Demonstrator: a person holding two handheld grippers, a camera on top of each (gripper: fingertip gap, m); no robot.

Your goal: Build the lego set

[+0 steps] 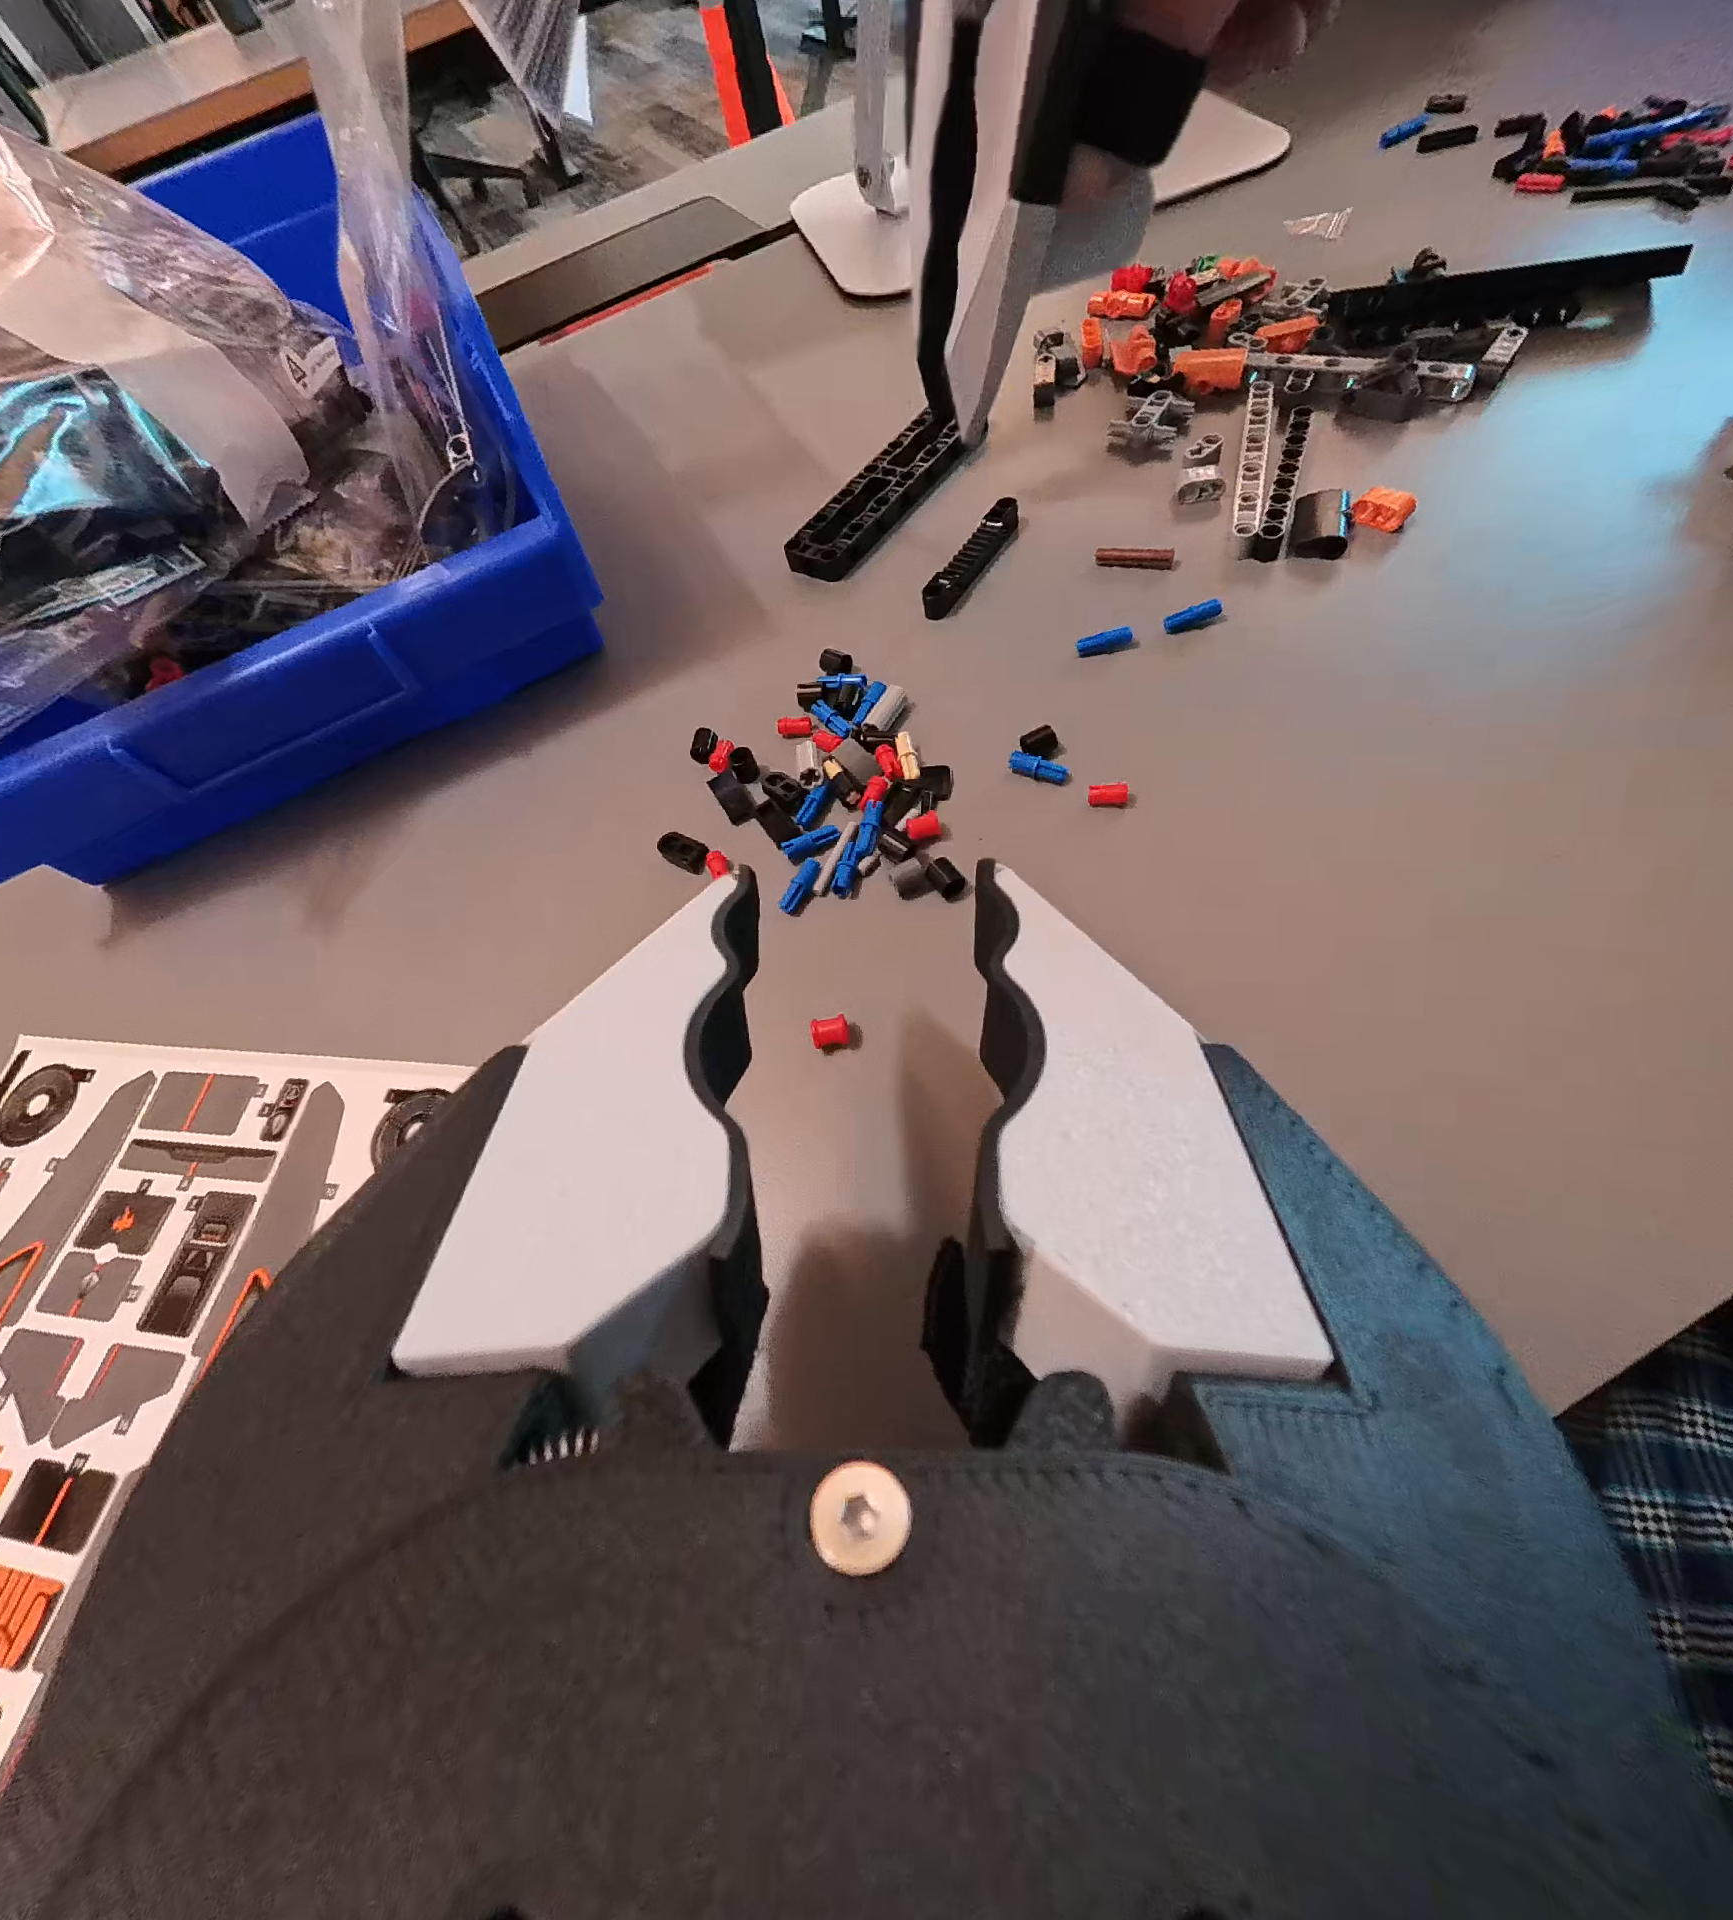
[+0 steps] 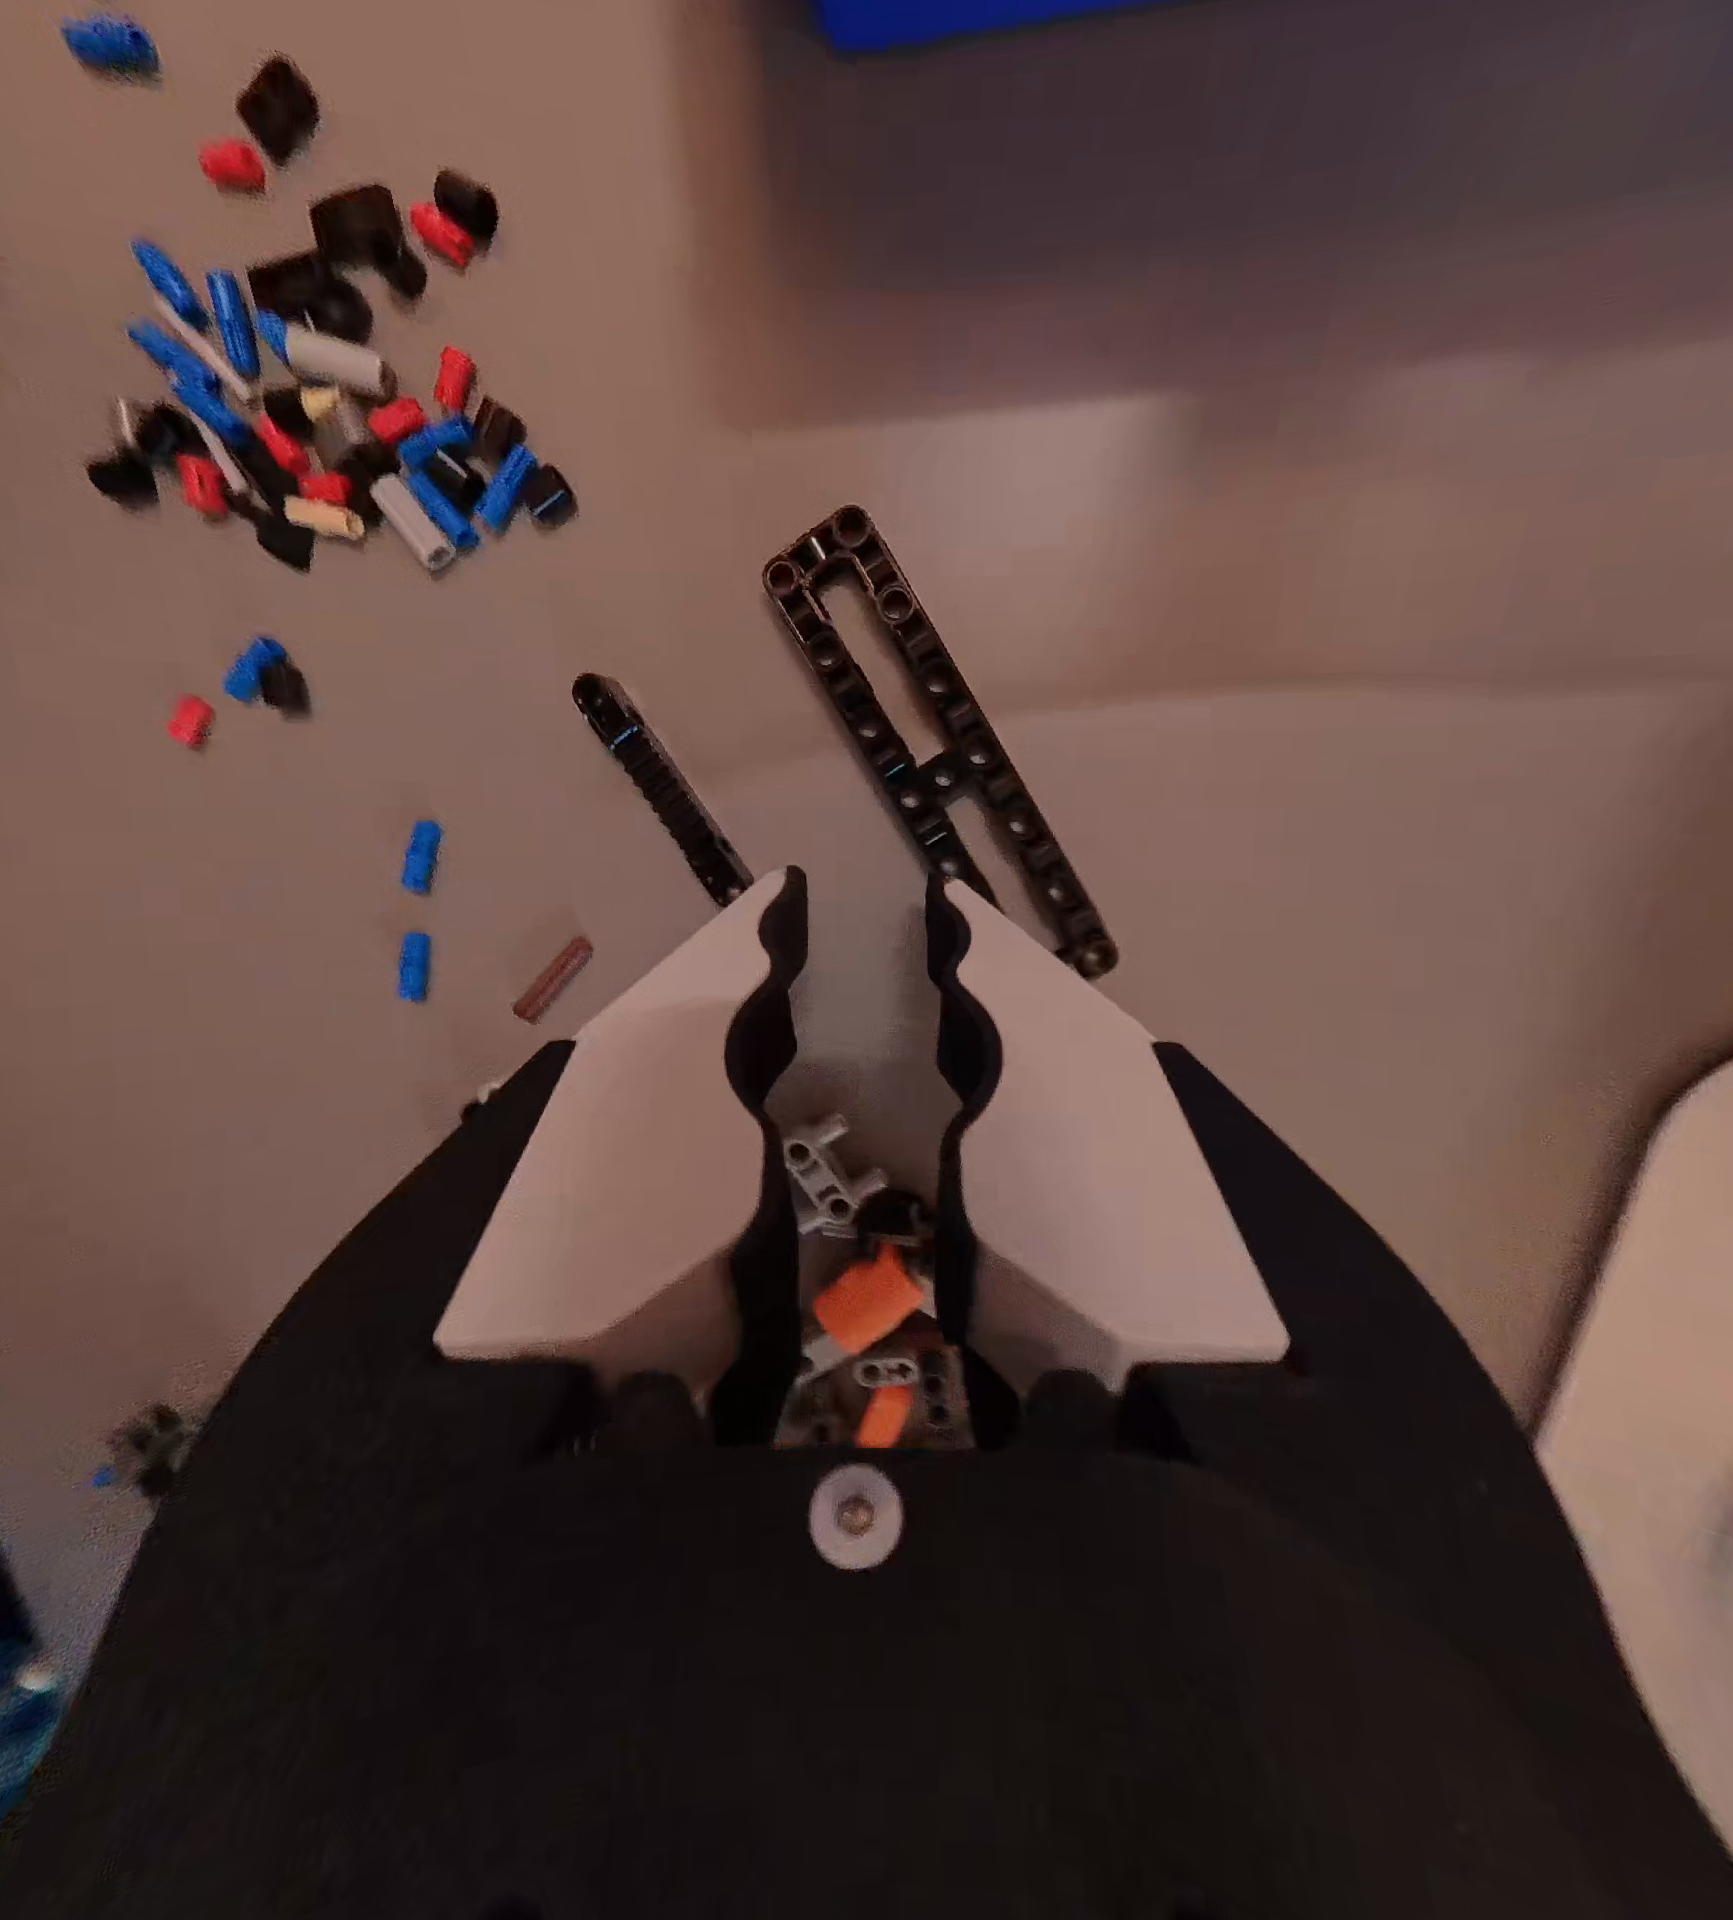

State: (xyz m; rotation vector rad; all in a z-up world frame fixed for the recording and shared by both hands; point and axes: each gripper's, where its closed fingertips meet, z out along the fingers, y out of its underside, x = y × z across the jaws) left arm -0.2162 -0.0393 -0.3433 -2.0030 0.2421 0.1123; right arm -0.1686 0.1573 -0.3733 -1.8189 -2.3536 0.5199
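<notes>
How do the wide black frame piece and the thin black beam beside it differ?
The black frame is wider: two rows of holes joined by a crossbar, with open slots between. The thin beam is one narrow strip, and it is shorter than the frame. In the left wrist view, the right gripper stands at the far end of the frame, while the beam lies apart from it. Both are black and lie flat on the grey table, nearly parallel.

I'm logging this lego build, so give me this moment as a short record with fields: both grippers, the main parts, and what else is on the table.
left gripper: open, empty, low over the table
right gripper: open, empty, tips by the black frame
black beam: flat beside the frame
pin pile: ahead of the left gripper
red bush: alone between the left fingers, untouched
blue bin: holds plastic bags
sticker sheet: near left edge
</notes>
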